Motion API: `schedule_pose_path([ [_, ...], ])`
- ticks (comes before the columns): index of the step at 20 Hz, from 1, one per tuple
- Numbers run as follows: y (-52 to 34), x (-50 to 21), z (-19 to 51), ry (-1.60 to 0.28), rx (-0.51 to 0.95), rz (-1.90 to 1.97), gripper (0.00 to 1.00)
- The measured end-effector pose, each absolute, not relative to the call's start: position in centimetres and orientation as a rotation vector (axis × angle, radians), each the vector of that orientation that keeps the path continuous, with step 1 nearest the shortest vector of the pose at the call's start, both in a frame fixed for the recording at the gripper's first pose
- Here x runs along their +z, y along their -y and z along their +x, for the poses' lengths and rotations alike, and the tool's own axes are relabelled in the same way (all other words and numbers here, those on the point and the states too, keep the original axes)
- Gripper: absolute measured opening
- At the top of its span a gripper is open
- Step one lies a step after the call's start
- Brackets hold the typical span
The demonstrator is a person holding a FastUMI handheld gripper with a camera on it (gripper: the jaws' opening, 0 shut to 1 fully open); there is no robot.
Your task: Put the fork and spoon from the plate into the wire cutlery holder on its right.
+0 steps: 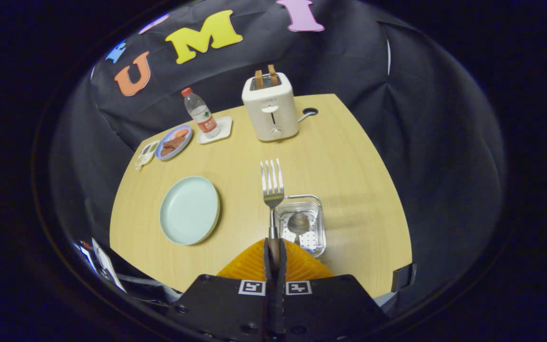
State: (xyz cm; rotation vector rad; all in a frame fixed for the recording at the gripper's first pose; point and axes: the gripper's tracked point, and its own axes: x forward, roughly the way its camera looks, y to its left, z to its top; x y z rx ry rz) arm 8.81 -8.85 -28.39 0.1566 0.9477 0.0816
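Claw [273,254]: clenched on the fork's handle, both fingers pressed against it from left and right, so the fork rides out ahead as a stiff extension of the claw.
Fork [272,190]: held in the air above the bench, long axis running straight away from the claw, near to far; tines at the far end, pointing toward the toaster, handle end pinched between the fingers. My guess is that it is carried this way because it was picked up by the handle, lying flat.
Wire cutlery holder [312,211]: stands on the bench just right of the fork's shaft and just ahead of the fingers, open mouth upward. Fork looks to be beside or slightly over its left rim, not yet in it.
Spoon [298,223]: already in the holder, bowl showing inside the wire walls; that half of the task looks done.
Next move, as I judge it: the fork lies near level, so it must shift right and tip an end downward to enter the holder.
Plate [189,210]: pale green, left of the holder, with nothing lying on it.
Bench [349,156]: light wood, carries everything.
Further back: white toaster [270,113] with two slices standing up; left of it a water bottle [200,113] on a white mat, and a small blue dish [174,142] of food.
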Motion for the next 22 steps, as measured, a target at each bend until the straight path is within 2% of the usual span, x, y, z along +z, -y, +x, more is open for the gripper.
schedule_pose_path([
  [4,9.8,-28.2,6.5,-0.993,0.053,0.216,0.02],
  [22,10.0,-26.4,6.2,-1.043,-0.017,0.261,0.05],
])
